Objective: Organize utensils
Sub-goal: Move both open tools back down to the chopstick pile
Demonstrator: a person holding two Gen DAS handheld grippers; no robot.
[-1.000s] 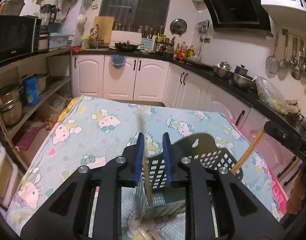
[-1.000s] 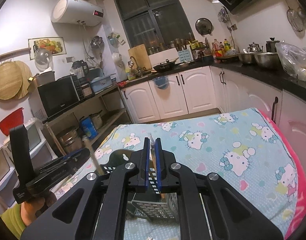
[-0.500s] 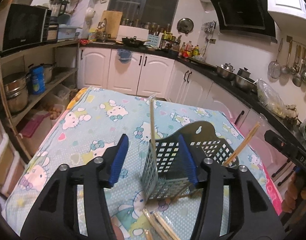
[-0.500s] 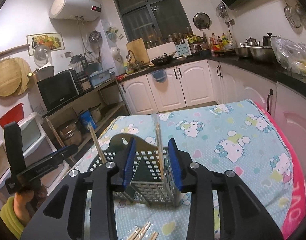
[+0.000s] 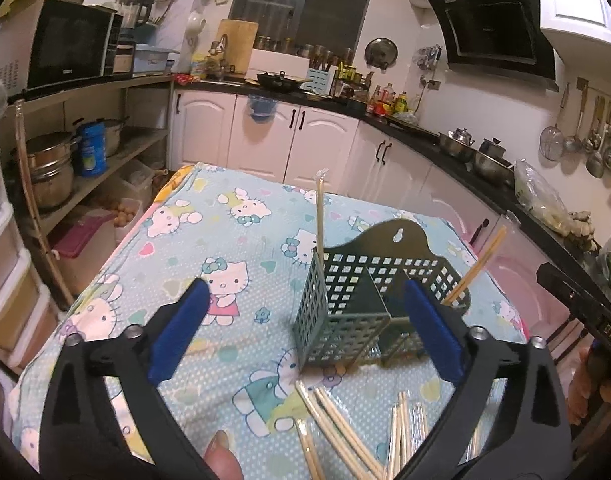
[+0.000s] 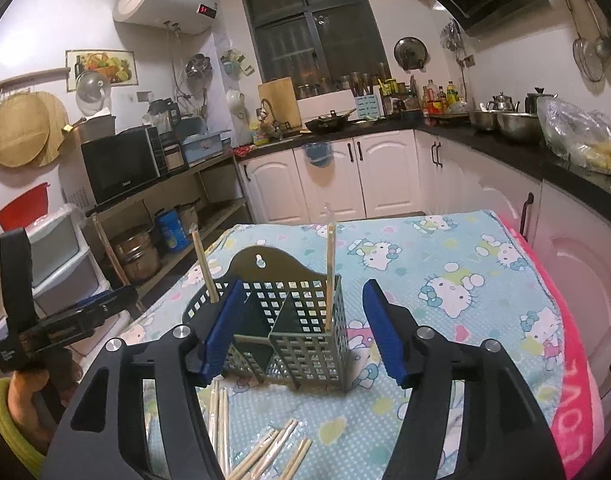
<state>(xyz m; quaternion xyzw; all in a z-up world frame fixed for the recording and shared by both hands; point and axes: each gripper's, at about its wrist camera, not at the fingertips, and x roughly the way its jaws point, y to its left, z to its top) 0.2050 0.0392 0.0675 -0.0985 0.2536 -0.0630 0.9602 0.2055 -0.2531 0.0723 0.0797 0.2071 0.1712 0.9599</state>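
Bench (image 5: 177,240) under a cartoon-cat cloth, kitchen cabinets far behind. Green perforated caddy (image 5: 345,312) stands upright mid-bench, near edge side, split into compartments. One wrapped chopstick (image 5: 320,216) stands nearly upright in the caddy's left compartment as the left view shows it, another chopstick (image 5: 477,268) leans out of the right one. Loose chopsticks (image 5: 337,420) lie flat on the cloth just near of the caddy, several in clear wrappers.

Left tool (image 5: 305,332) jaws wide, just been opening, nothing gripped; the caddy's near corner sits between the blue pads (image 5: 177,332), not touched. Right tool (image 6: 301,332) jaws about mid-wide, also just been opening, nothing pinched; caddy (image 6: 289,320) in the gap, left pad close to its wall, contact unclear. A thumb shows at the left view's bottom edge.
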